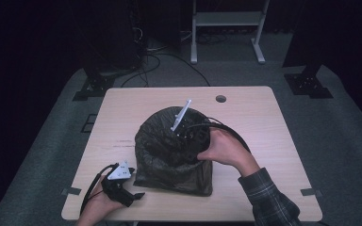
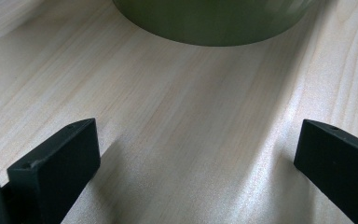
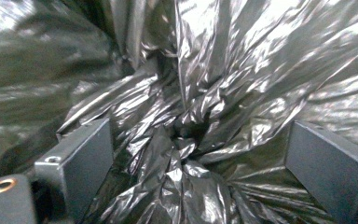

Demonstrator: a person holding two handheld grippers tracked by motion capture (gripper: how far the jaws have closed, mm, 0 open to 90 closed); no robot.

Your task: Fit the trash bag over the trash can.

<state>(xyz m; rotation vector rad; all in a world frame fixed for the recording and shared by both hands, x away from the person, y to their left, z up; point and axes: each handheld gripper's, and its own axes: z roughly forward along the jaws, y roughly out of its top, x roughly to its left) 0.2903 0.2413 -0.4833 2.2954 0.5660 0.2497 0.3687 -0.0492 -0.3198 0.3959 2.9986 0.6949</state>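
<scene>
Black crinkled plastic liner [image 1: 169, 155] sat in the green bin mid-table [image 1: 245, 108]. Right tool [image 3: 196, 154], jaws apart, was inside, pressing it down; left tool [image 2: 196, 163] rested open nearby. Next: seat the liner deeper.

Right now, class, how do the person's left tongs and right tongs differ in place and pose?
The left tongs lie low on the bare wooden table, outside the bin, pointing toward its green wall; the right tongs reach down inside the bin, facing the crumpled black bin liner. The left tongs have only wood between their jaws; the right tongs have creased liner between theirs. Both stand open, gripping nothing.
</scene>
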